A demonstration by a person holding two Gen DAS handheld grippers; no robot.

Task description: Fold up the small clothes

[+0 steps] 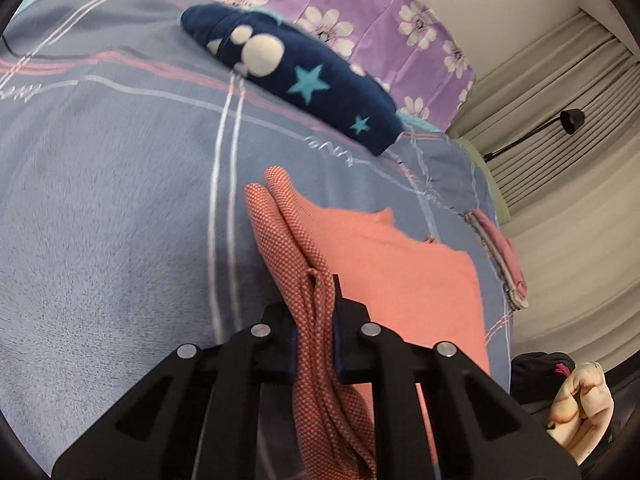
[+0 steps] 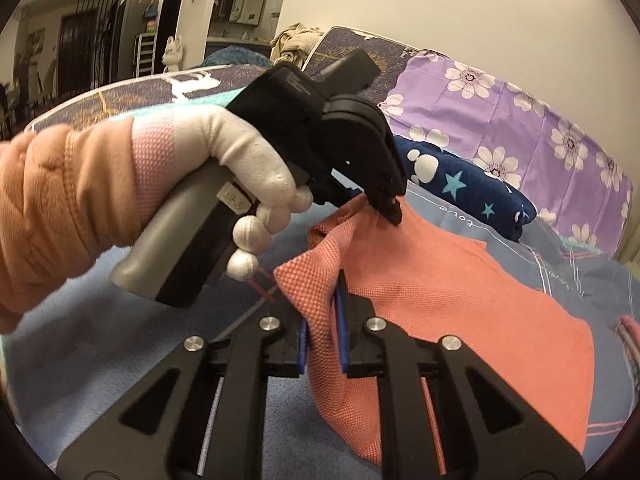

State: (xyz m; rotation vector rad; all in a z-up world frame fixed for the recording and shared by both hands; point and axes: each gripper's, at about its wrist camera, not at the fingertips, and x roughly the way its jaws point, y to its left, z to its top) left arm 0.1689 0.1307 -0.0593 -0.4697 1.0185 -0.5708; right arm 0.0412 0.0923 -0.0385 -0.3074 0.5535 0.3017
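A small salmon-pink garment (image 1: pixel 392 264) lies on the blue-grey bedspread (image 1: pixel 100 200). My left gripper (image 1: pixel 316 300) is shut on a bunched edge of it. In the right wrist view my right gripper (image 2: pixel 324 320) is shut on another edge of the same garment (image 2: pixel 460 300). The left gripper (image 2: pixel 390 210), held by a white-gloved hand, pinches the garment's far corner and lifts it off the bed.
A folded navy garment with stars (image 1: pixel 304 76) lies further up the bed, also in the right wrist view (image 2: pixel 468 184). A purple flowered pillow (image 2: pixel 540 120) sits behind it. A small folded pink-and-grey item (image 1: pixel 500 256) lies at the bed's right edge.
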